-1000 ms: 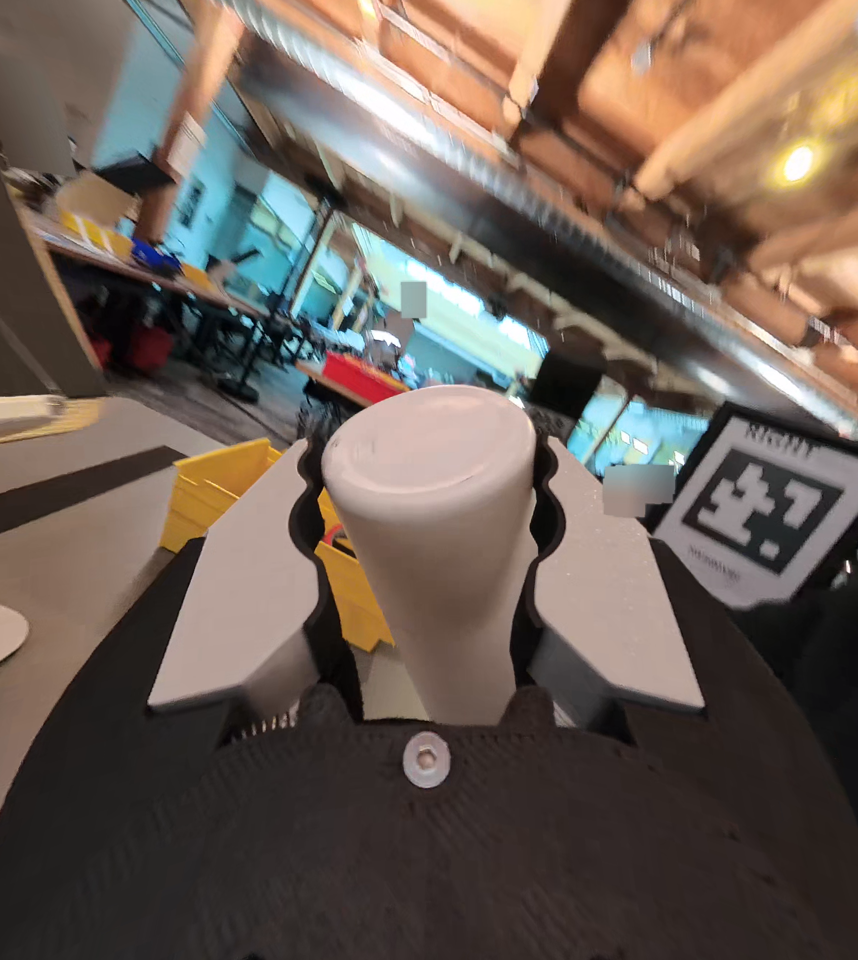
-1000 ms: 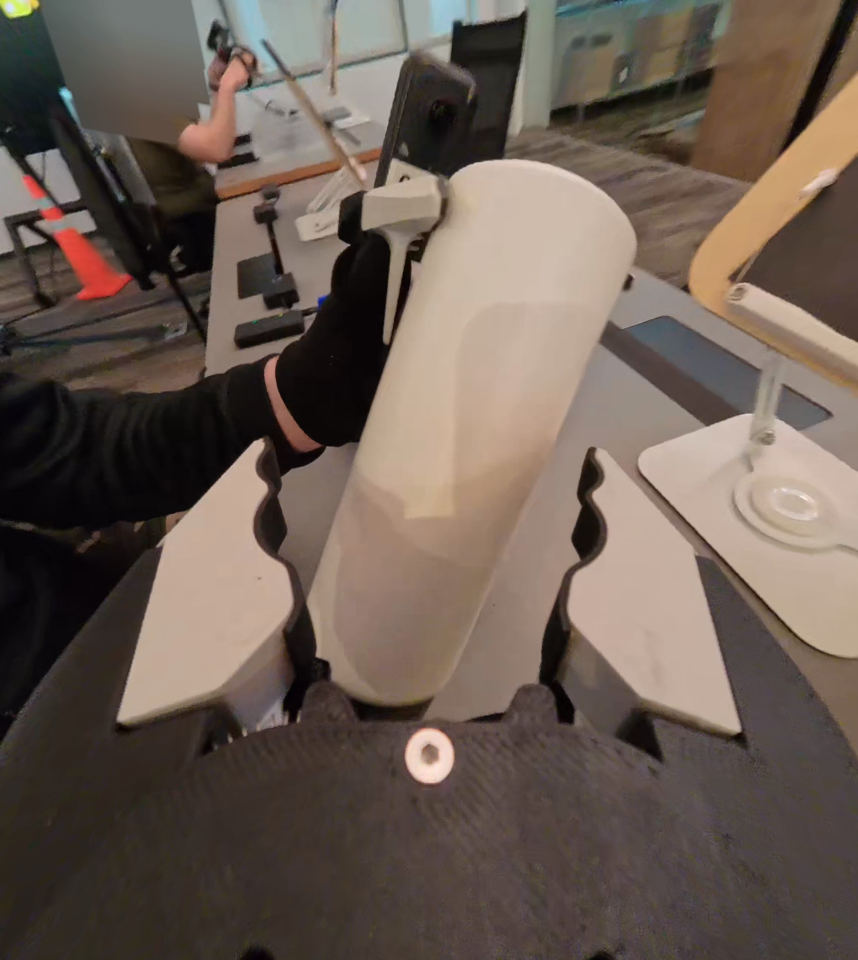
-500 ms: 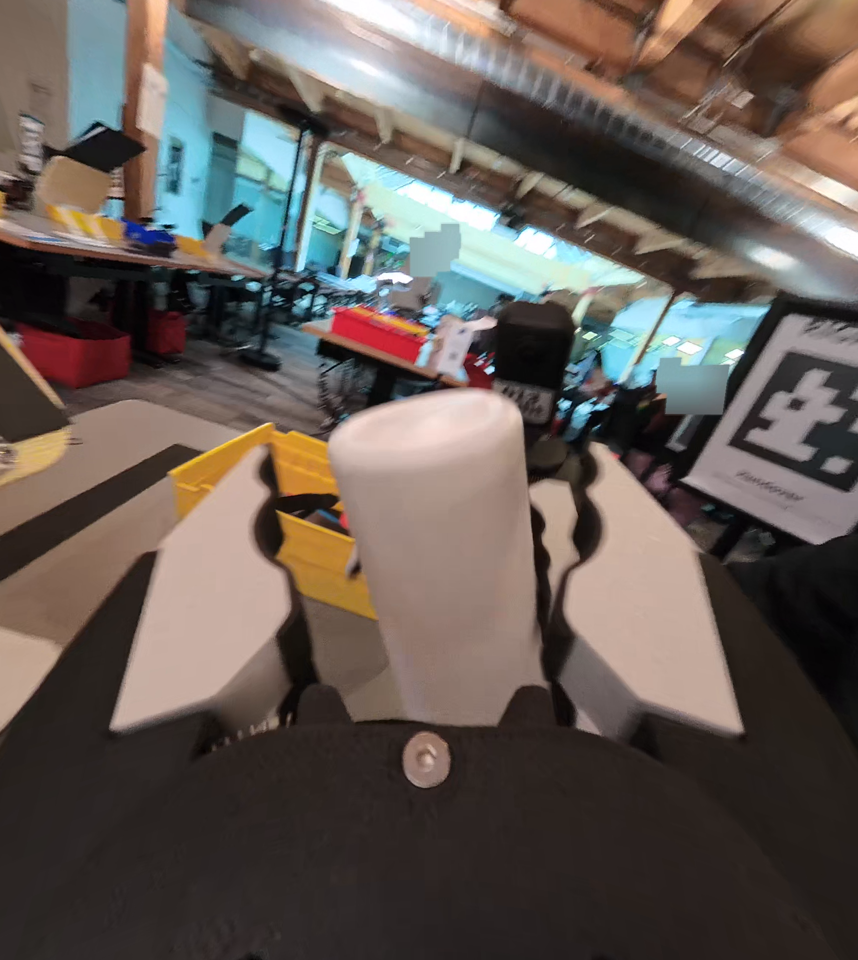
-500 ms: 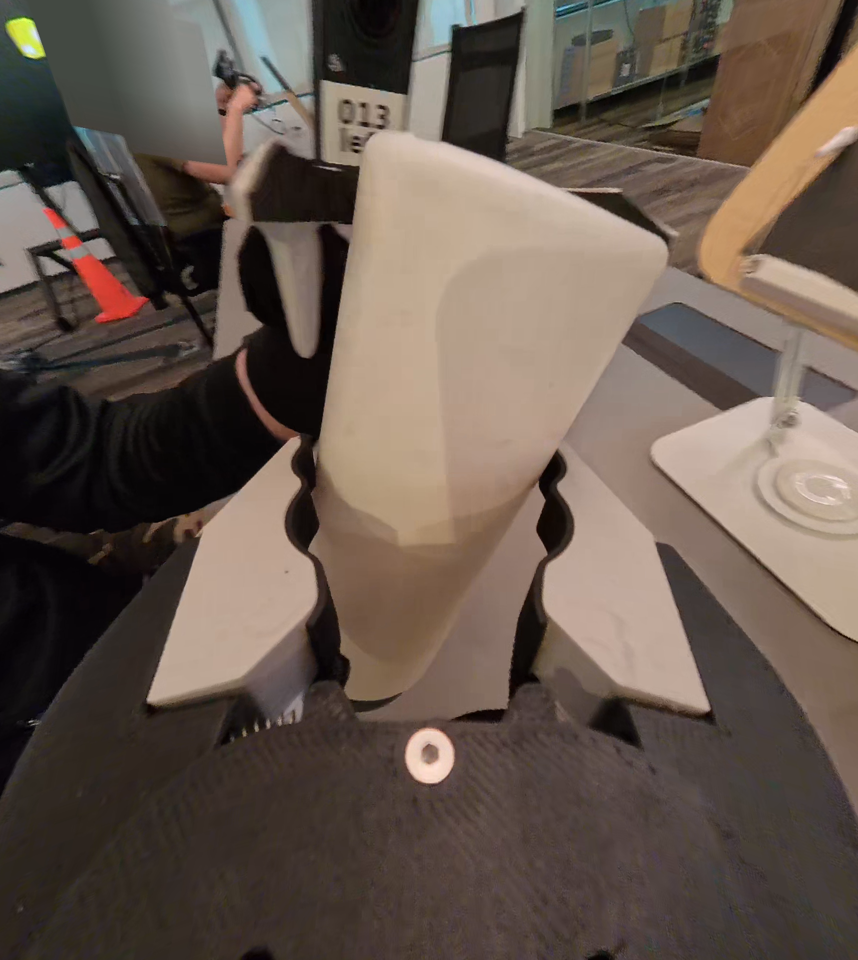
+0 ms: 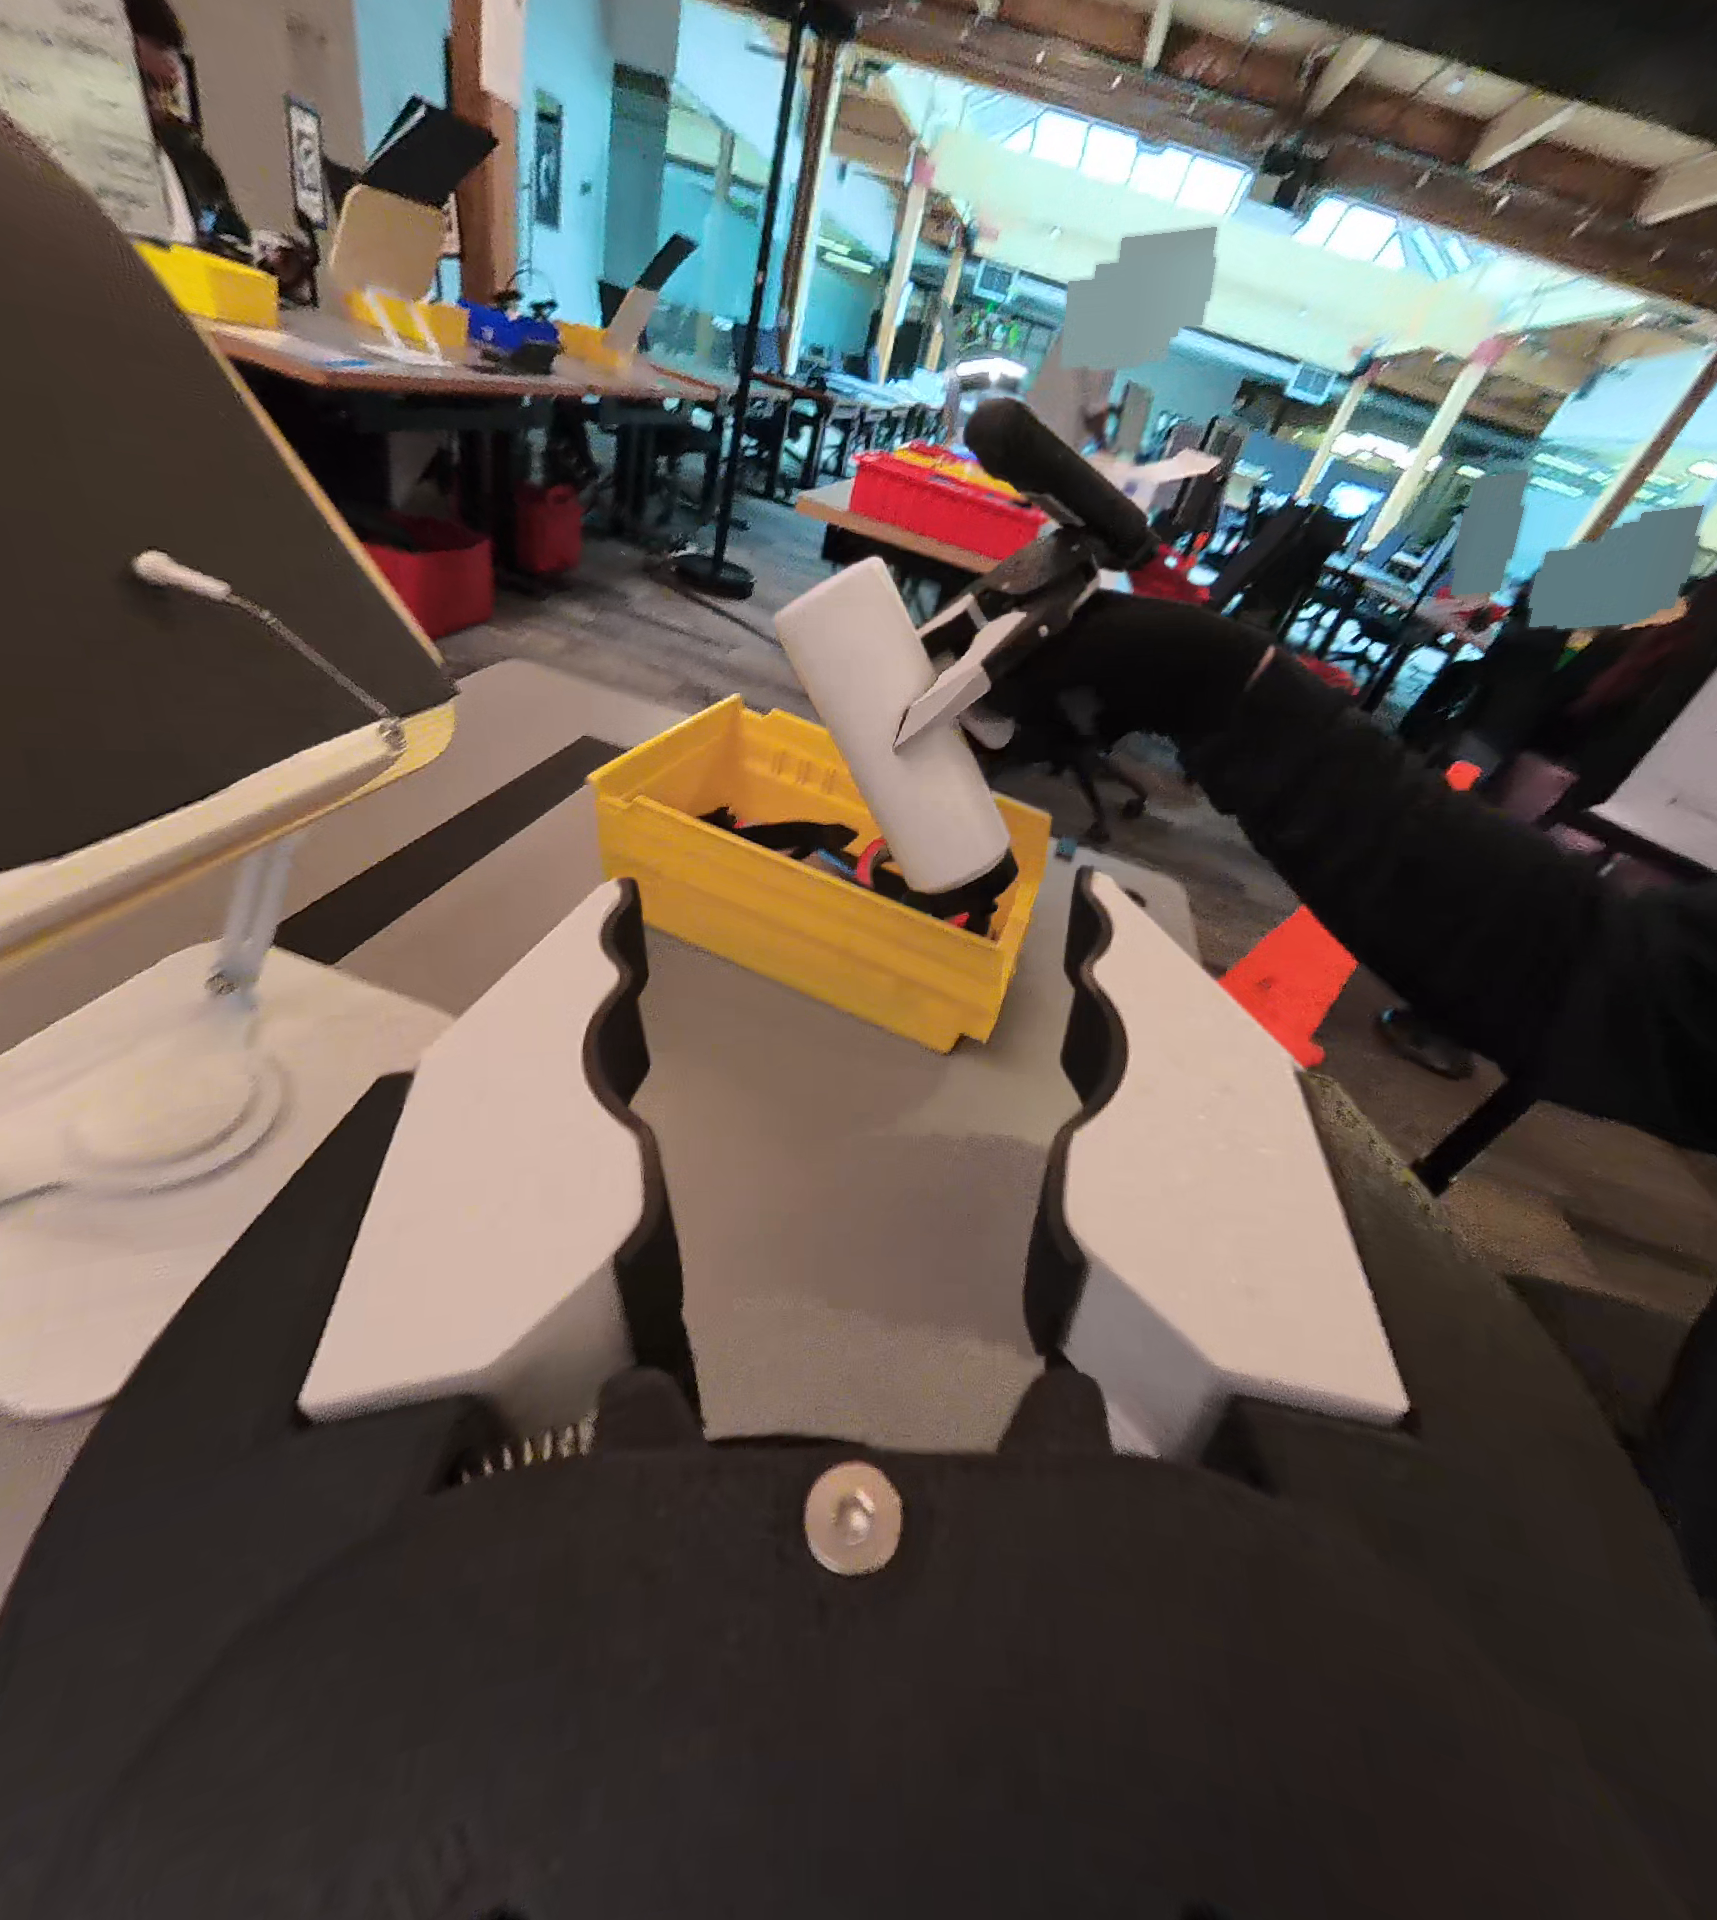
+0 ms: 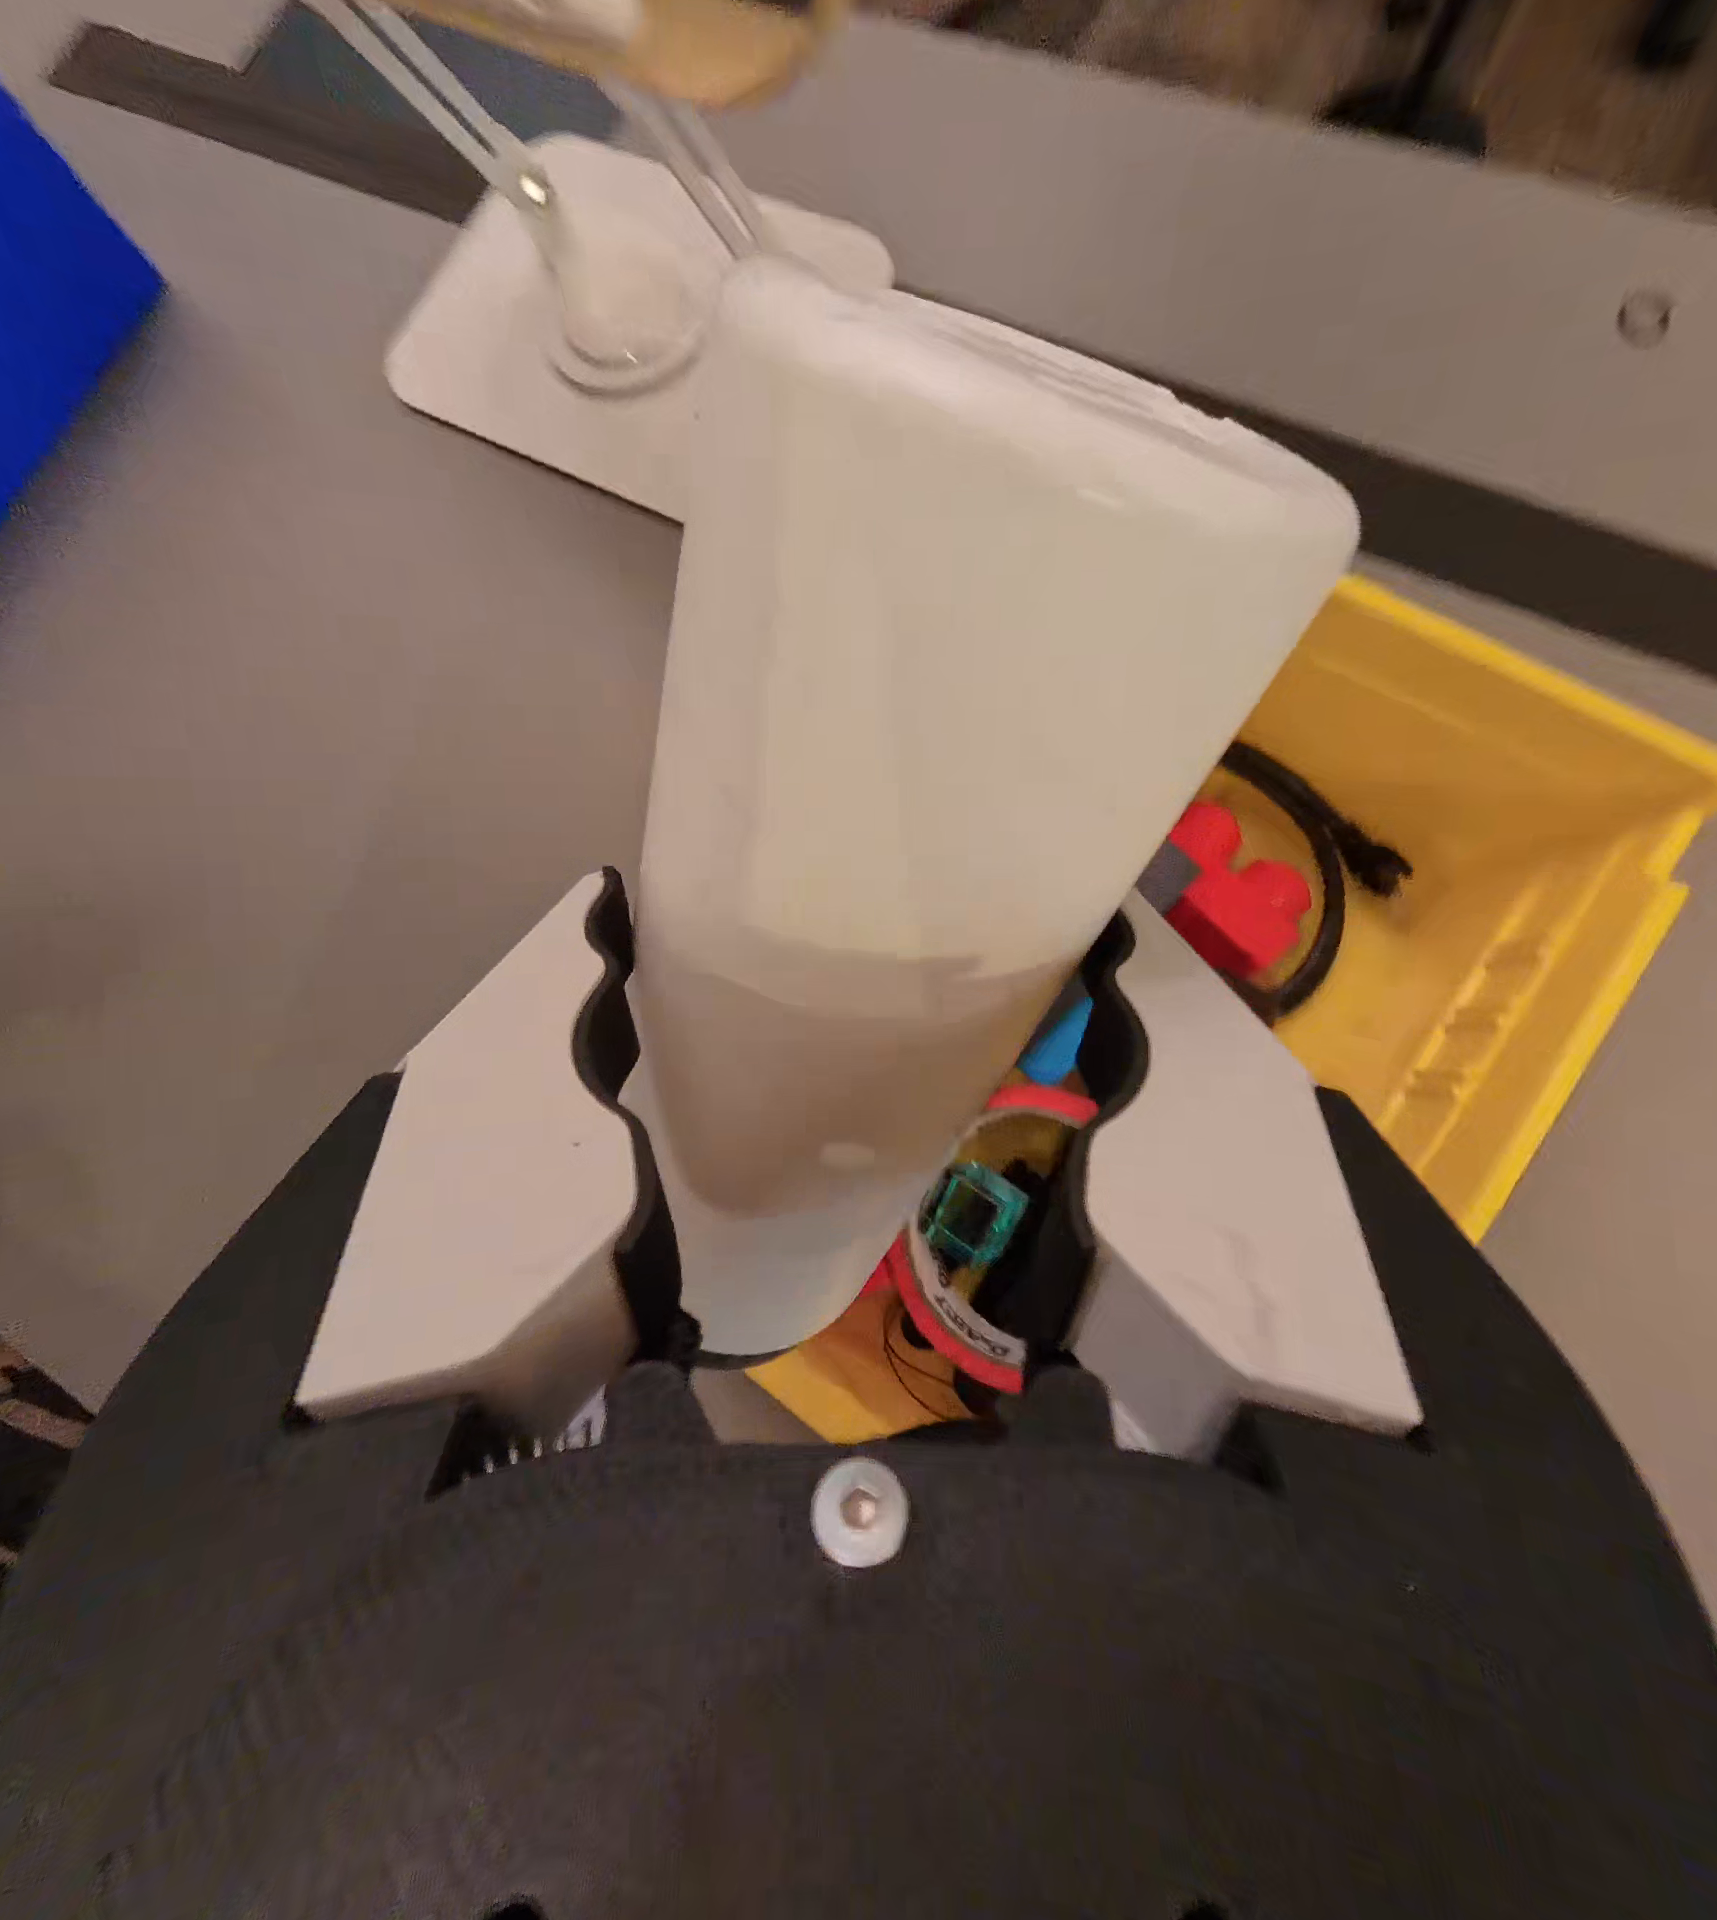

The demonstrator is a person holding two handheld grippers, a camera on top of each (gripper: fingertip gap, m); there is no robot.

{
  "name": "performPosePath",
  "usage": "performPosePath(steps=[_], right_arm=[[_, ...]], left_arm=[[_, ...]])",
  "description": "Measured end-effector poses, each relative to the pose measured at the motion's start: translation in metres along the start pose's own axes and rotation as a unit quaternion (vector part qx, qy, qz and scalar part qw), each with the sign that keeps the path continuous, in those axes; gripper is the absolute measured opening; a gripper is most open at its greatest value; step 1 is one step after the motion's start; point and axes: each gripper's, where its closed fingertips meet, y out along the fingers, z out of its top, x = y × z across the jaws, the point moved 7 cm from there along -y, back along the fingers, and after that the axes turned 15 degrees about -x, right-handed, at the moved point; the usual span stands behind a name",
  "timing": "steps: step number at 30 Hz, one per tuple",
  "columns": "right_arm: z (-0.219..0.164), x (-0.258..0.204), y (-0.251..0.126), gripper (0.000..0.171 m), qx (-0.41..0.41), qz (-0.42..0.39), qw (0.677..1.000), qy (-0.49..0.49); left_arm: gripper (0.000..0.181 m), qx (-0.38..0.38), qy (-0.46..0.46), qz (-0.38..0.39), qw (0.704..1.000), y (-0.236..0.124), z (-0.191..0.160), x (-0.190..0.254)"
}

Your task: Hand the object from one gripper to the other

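The right tool (image 6: 859,1049) held the white tube (image 6: 927,727) tight over the yellow bin (image 6: 1519,862). The left tool (image 5: 854,1049) stood wide with nothing in it, above the grey surface (image 5: 833,1174).

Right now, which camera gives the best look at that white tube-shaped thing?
The left wrist view: it shows the whole white tube, tilted above the yellow bin and pinched by the right gripper. The right wrist view sees the tube close up between its own fingers, stretched, slightly blurred, its base partly hidden.
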Motion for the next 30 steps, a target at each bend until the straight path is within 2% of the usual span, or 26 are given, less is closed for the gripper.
performPosePath(steps=[3, 6, 8, 11, 13, 15, 19, 23, 26, 30], right_arm=[[-0.012, 0.019, 0.032, 0.086, -0.062, 0.016, 0.997, 0.029], [-0.012, 0.025, 0.063, 0.087, -0.088, 0.04, 0.994, 0.044], [-0.01, 0.029, 0.075, 0.099, -0.099, 0.02, 0.994, 0.048], [-0.001, 0.027, 0.073, 0.1, -0.066, 0.032, 0.996, 0.058], [0.002, 0.028, 0.059, 0.103, -0.053, -0.035, 0.997, 0.047], [0.01, 0.019, 0.039, 0.101, -0.006, -0.061, 0.997, 0.038], [0.02, -0.019, 0.002, 0.097, 0.054, -0.124, 0.991, -0.016], [0.03, -0.079, -0.017, 0.089, 0.117, -0.131, 0.982, -0.074], [0.033, -0.129, -0.017, 0.084, 0.147, -0.122, 0.974, -0.122], [0.032, -0.189, 0.0, 0.079, 0.172, -0.069, 0.969, -0.166]], left_arm=[[0.079, -0.015, -0.006, 0.032, 0.999, -0.022, -0.006, -0.008], [0.08, -0.021, -0.011, 0.06, 0.998, -0.045, -0.011, -0.015], [0.08, -0.025, -0.015, 0.079, 0.996, -0.061, -0.012, -0.02], [0.08, -0.034, -0.02, 0.117, 0.992, -0.084, -0.018, -0.027], [0.081, -0.048, -0.023, 0.148, 0.988, -0.101, -0.025, -0.033], [0.081, -0.064, -0.023, 0.187, 0.98, -0.121, -0.032, -0.04], [0.079, -0.103, -0.036, 0.269, 0.957, -0.167, -0.051, -0.059], [0.071, -0.16, -0.047, 0.344, 0.924, -0.204, -0.075, -0.076], [0.06, -0.23, -0.073, 0.374, 0.896, -0.222, -0.1, -0.091], [0.052, -0.322, -0.086, 0.413, 0.847, -0.233, -0.131, -0.115]])
